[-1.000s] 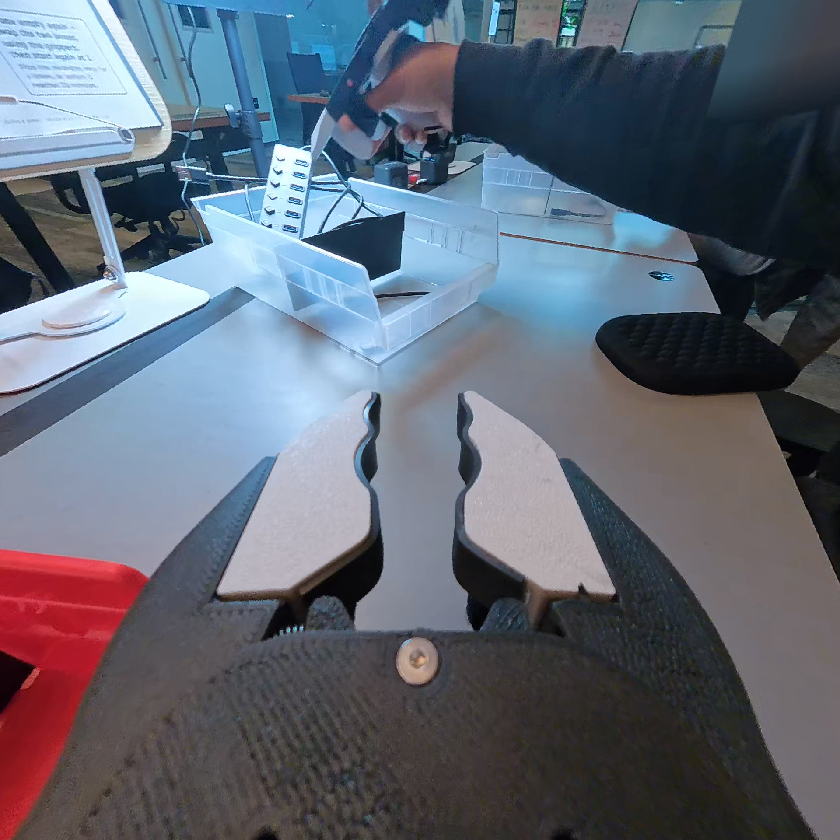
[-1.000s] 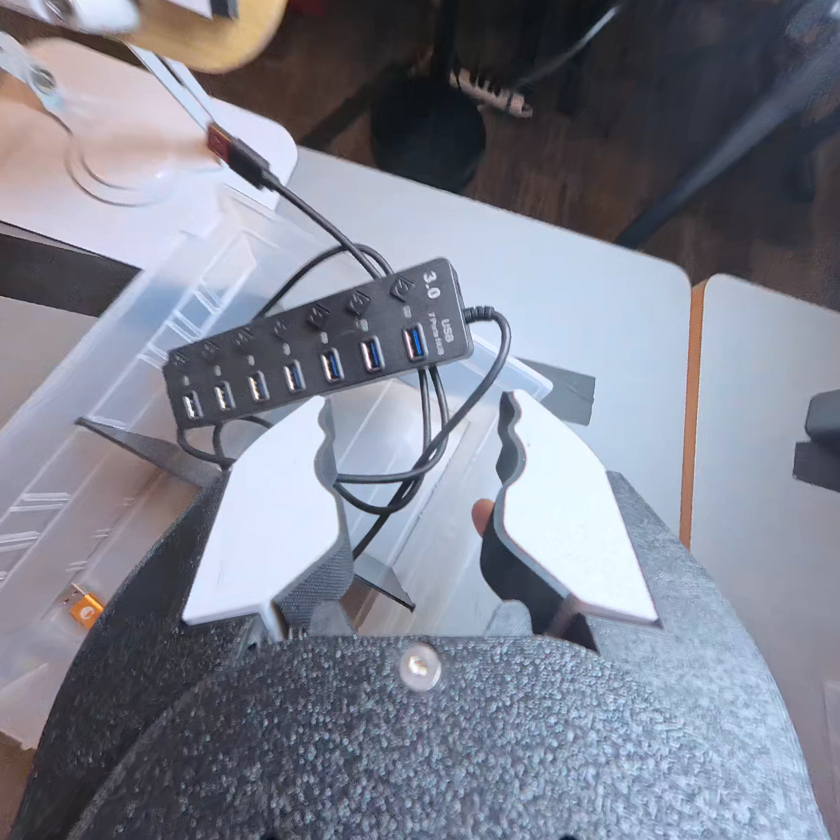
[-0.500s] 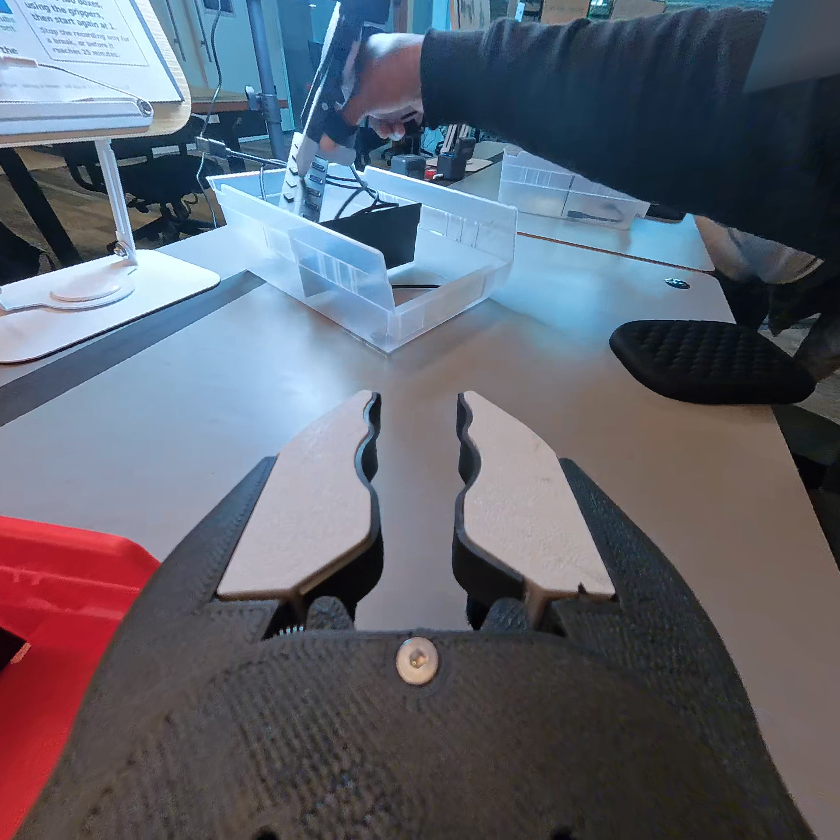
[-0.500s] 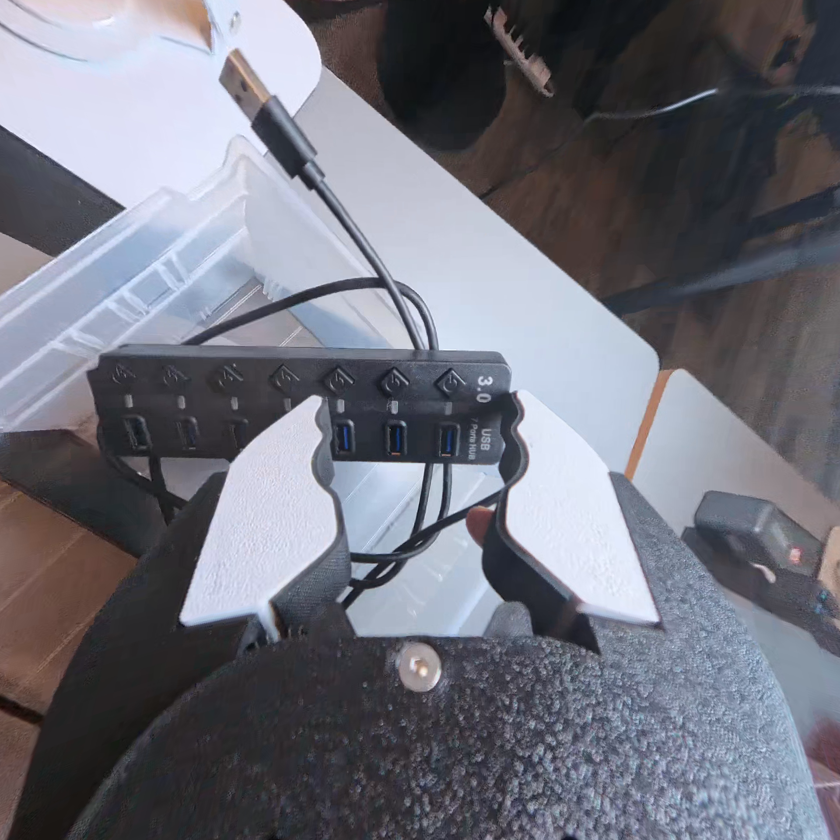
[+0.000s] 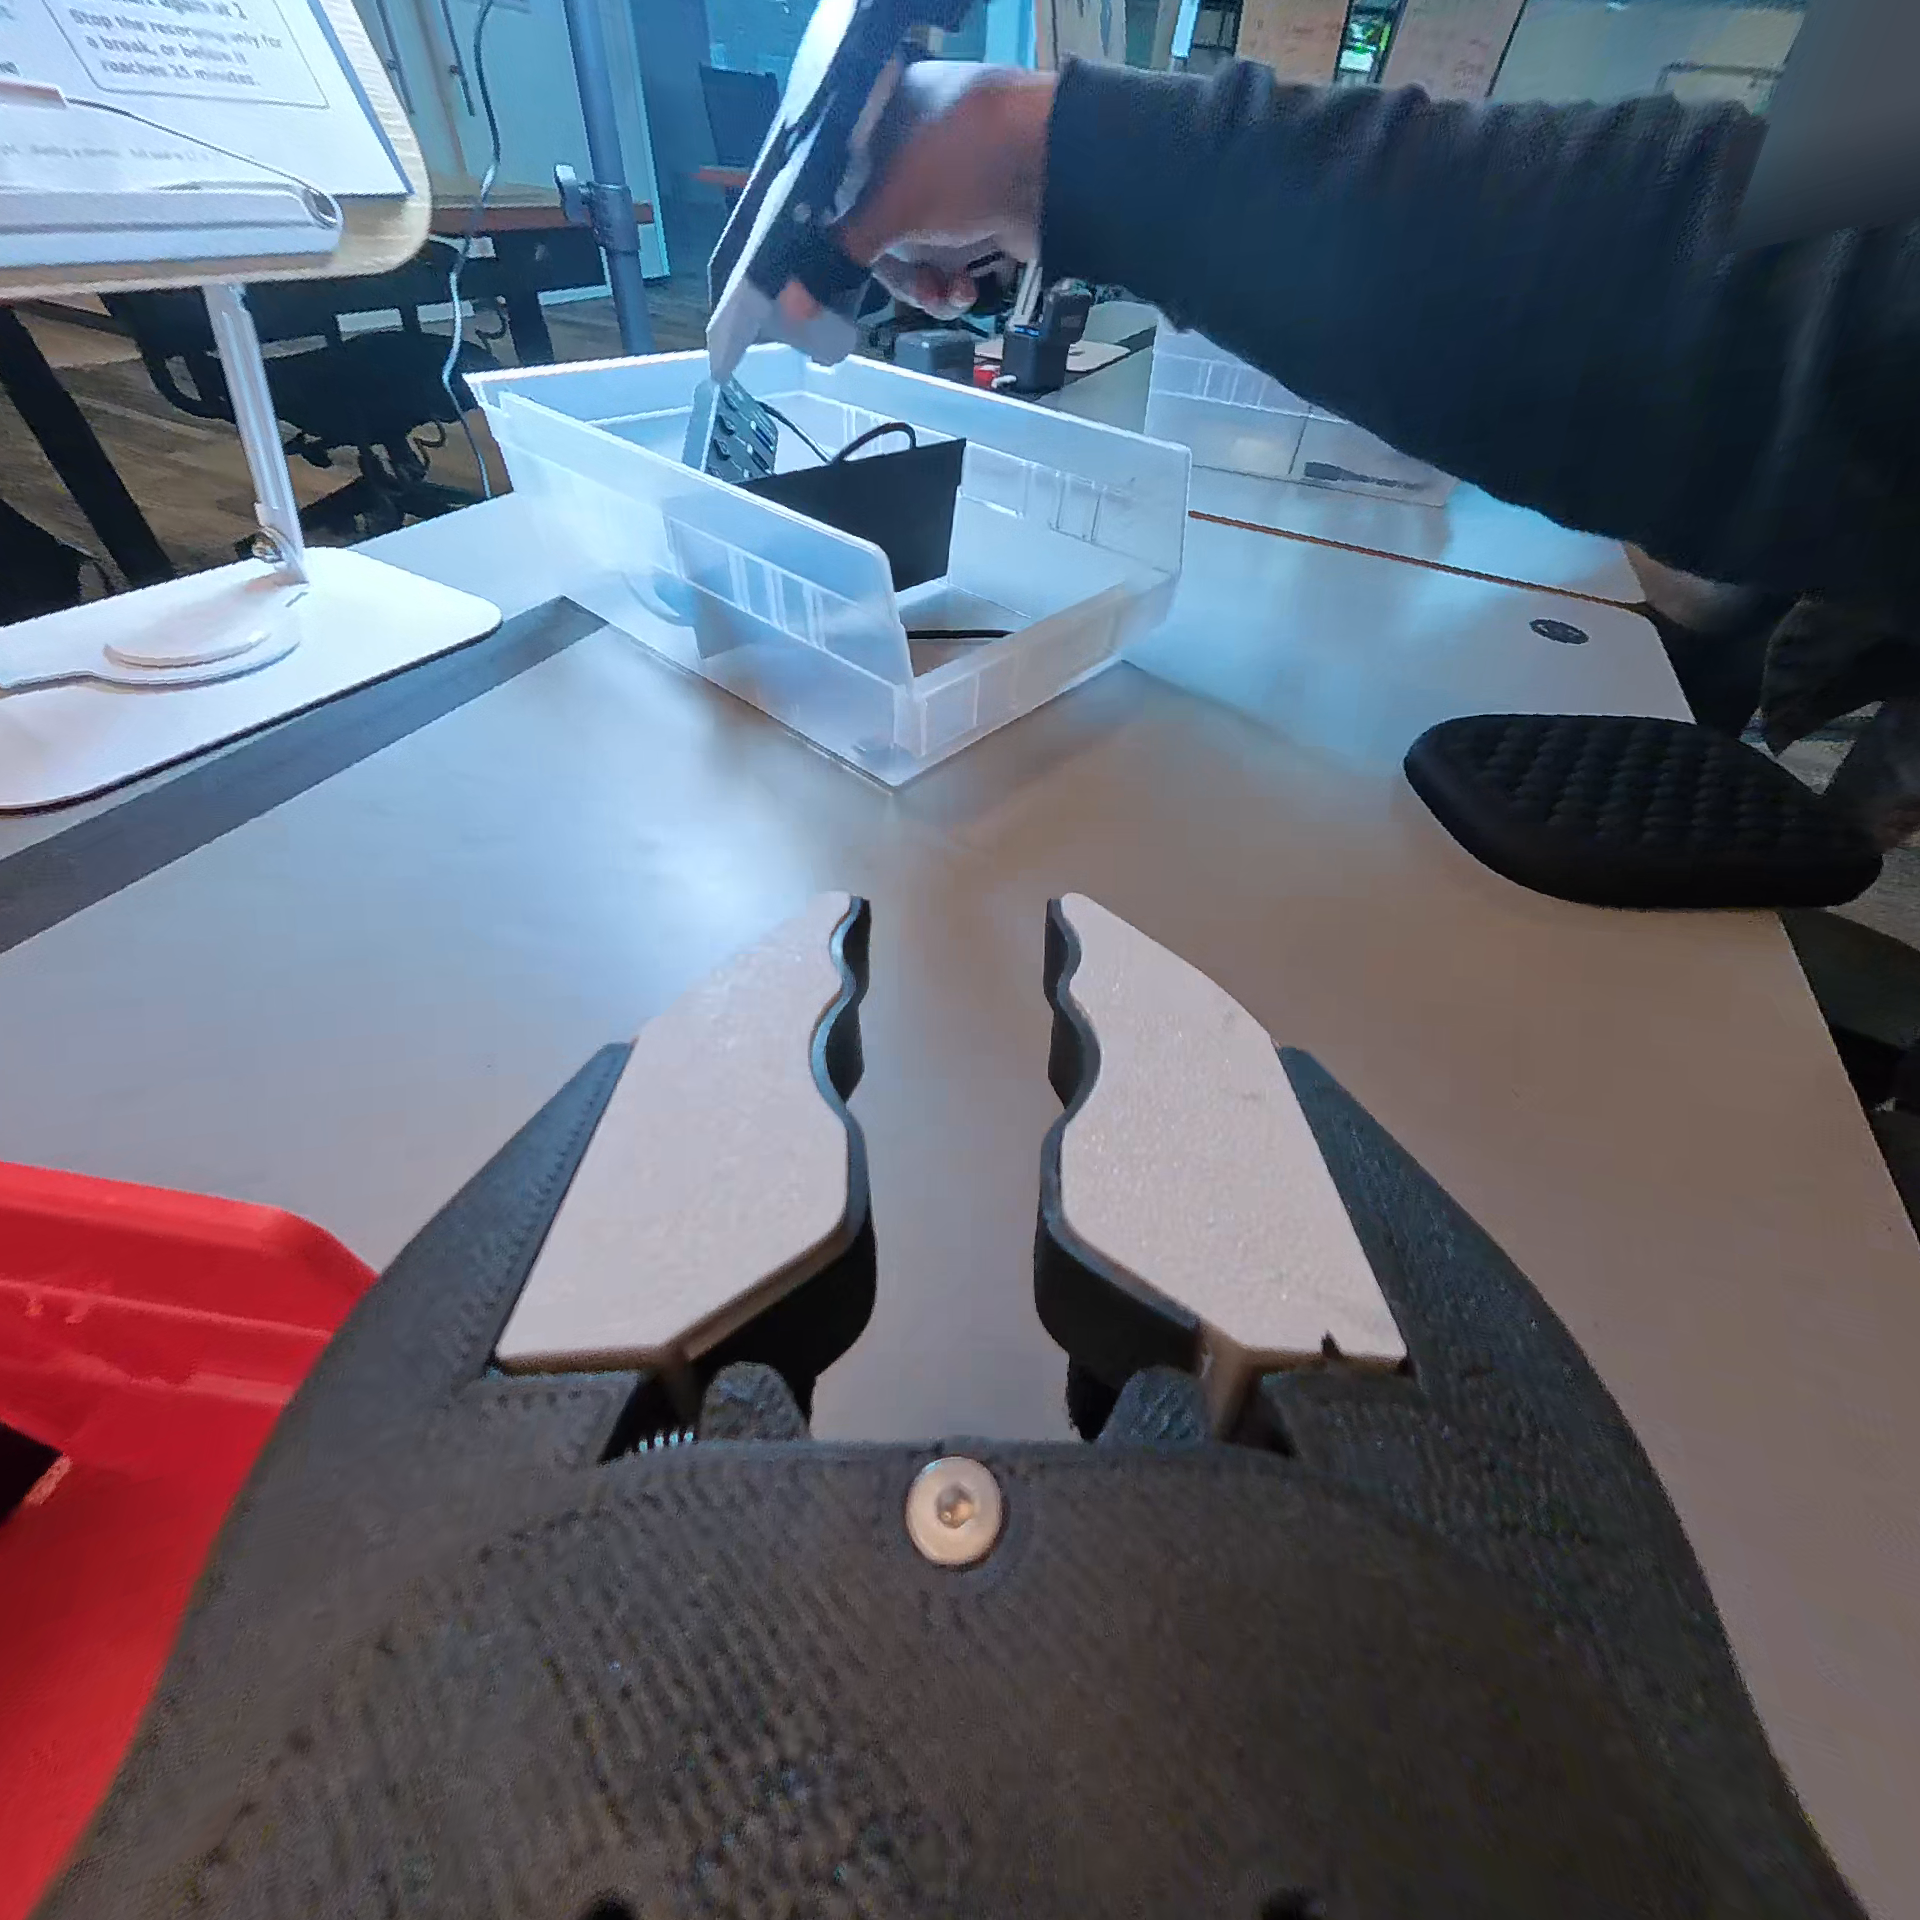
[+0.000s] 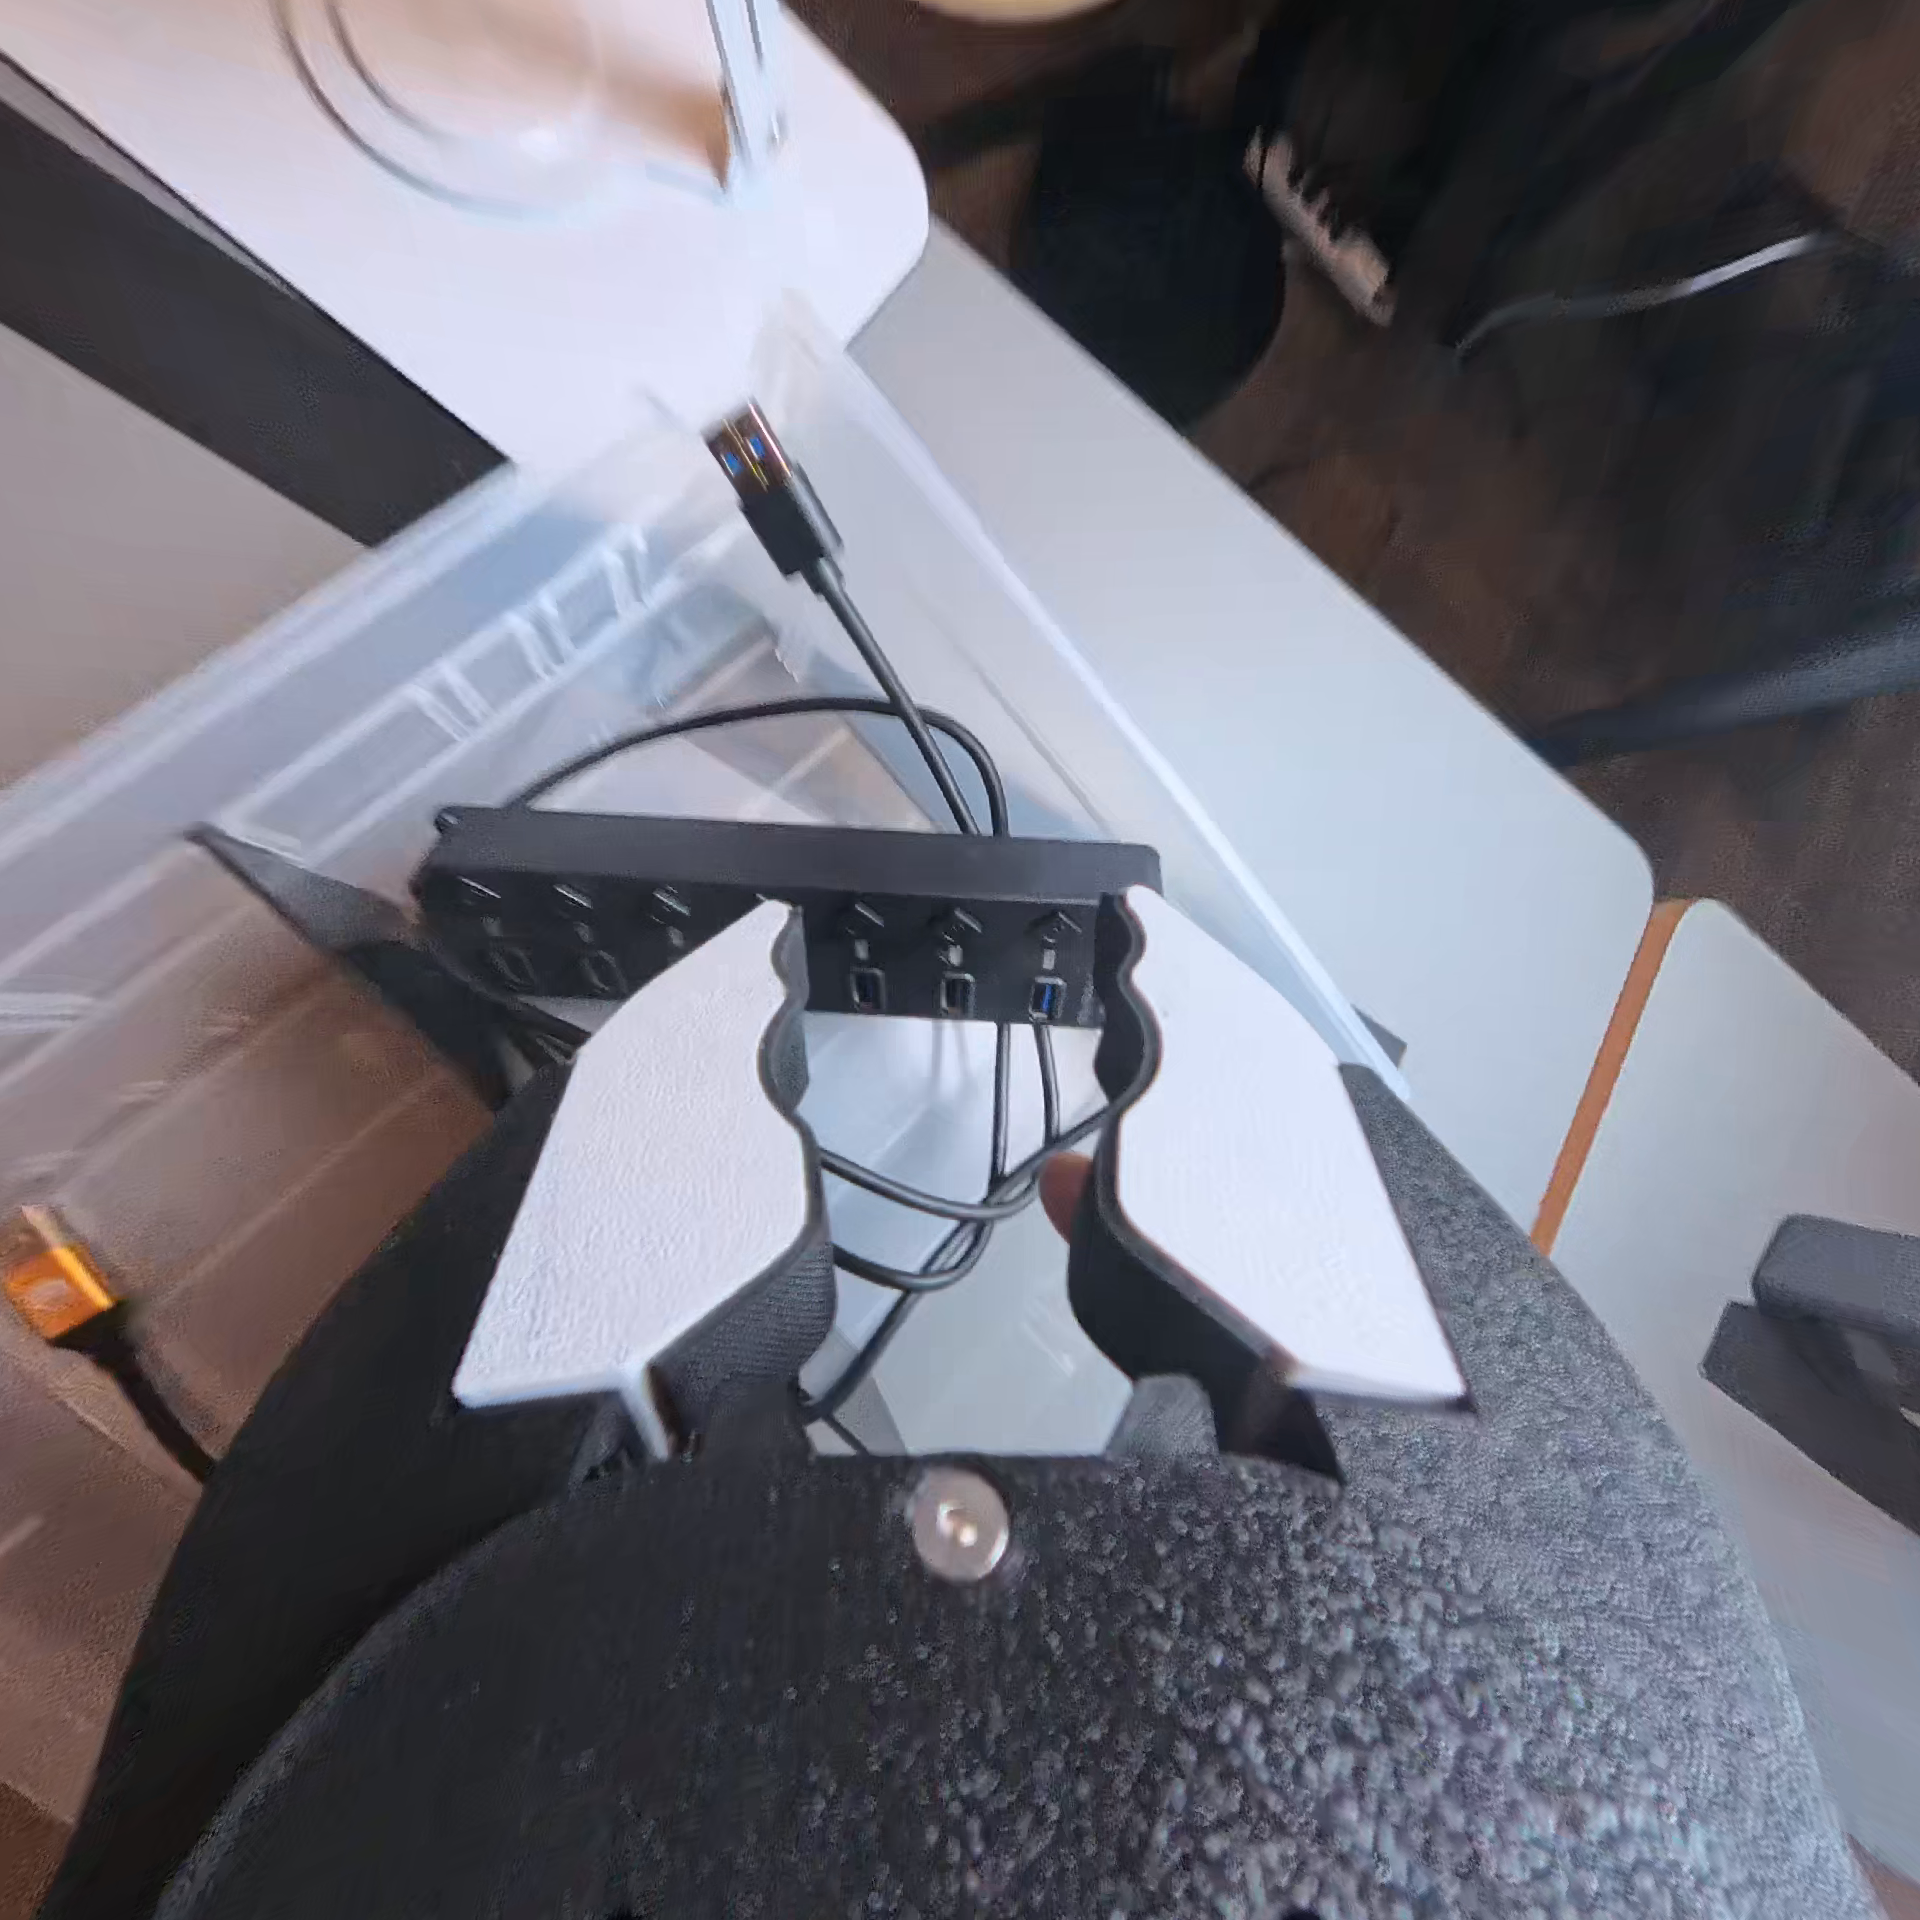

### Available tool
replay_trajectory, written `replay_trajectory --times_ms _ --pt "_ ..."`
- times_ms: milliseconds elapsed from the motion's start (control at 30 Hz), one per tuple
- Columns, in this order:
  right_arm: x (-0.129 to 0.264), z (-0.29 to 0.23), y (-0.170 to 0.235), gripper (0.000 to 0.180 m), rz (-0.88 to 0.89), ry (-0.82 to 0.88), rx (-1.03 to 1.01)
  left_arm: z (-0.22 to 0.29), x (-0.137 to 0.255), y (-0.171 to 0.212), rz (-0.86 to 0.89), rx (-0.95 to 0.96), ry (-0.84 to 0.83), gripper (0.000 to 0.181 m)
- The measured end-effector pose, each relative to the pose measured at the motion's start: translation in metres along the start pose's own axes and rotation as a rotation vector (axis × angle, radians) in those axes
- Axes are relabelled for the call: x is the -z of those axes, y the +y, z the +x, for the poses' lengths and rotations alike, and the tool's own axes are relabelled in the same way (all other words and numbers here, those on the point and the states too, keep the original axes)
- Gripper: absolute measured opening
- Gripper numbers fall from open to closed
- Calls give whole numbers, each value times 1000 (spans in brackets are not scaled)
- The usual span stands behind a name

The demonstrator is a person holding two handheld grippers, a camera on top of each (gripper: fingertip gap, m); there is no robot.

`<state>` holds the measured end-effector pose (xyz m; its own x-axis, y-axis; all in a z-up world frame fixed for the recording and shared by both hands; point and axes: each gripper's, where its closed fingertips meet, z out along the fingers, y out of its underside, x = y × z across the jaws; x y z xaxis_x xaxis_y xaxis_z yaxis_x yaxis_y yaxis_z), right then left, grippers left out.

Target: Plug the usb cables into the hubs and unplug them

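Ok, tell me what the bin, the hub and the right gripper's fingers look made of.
Bin: clear, slightly frosted plastic; the table shows through its walls.
Hub: black matte plastic, probably moulded; it shows little glare.
Right gripper, fingers: flat white faces with a fine grain over black bodies, possibly printed plastic; the black shell behind looks pebbled. Motion blur leaves the finish uncertain.

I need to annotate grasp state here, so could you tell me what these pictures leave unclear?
- Right wrist view: whether the right tongs actually touch the black hub; blur.
- Left wrist view: hub mostly behind the clear bin wall.
- Orange plug: cut off by the edge.
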<state>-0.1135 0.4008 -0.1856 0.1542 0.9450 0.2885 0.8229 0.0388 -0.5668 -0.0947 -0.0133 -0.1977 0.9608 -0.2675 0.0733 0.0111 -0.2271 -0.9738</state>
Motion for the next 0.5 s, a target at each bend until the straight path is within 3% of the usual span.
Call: replay_trajectory --times_ms 133,233,400,500 --pt "72 -61 -35 64 426 -116 -40 -10 7 -7 27 12 -45 34" --pt "120 -130 -18 68 619 -263 -66 -22 20 -19 54 -4 -105 36" --pt "151 -227 51 70 692 -432 -135 -74 81 -56 40 -94 -373 35" --pt "149 -258 79 66 699 -464 -141 -127 122 -69 -84 -67 -542 34"
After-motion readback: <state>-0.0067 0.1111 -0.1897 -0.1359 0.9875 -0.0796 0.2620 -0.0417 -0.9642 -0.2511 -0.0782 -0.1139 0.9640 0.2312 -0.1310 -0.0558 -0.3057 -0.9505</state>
